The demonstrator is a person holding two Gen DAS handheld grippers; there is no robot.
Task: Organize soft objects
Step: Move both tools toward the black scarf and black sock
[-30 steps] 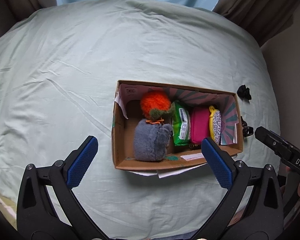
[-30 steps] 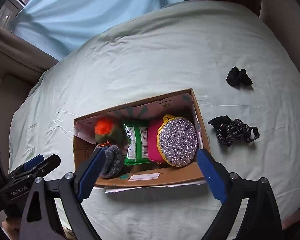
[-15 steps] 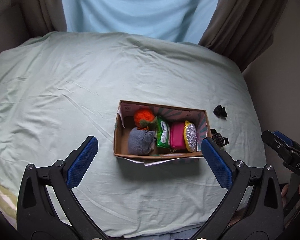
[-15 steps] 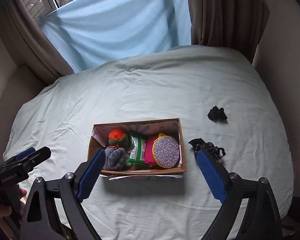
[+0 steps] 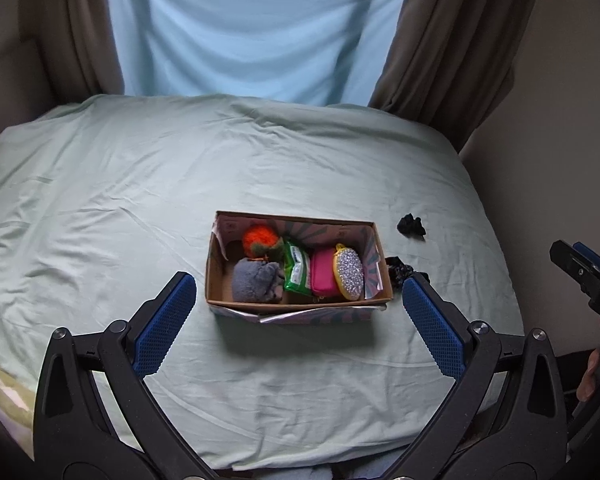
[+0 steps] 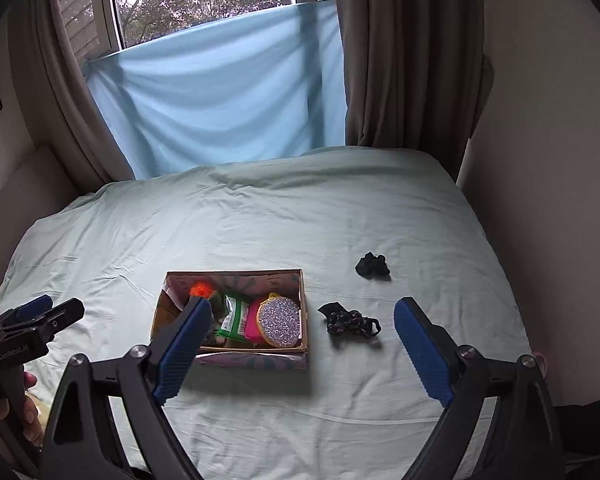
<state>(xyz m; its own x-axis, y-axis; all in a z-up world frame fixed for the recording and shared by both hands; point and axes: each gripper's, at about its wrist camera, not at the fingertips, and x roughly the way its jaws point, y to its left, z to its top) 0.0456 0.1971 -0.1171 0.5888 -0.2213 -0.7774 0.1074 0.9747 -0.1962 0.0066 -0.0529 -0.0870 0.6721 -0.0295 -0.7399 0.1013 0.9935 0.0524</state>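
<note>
Having been drawn back from the box (image 5: 298,270), both claws are held open and empty, two black scrunchies (image 6: 350,320) left ahead

A bed (image 6: 260,208) in a pale green sheet carries a cardboard box (image 6: 236,360) and two black scrunchies (image 6: 372,266) beside it.
</note>
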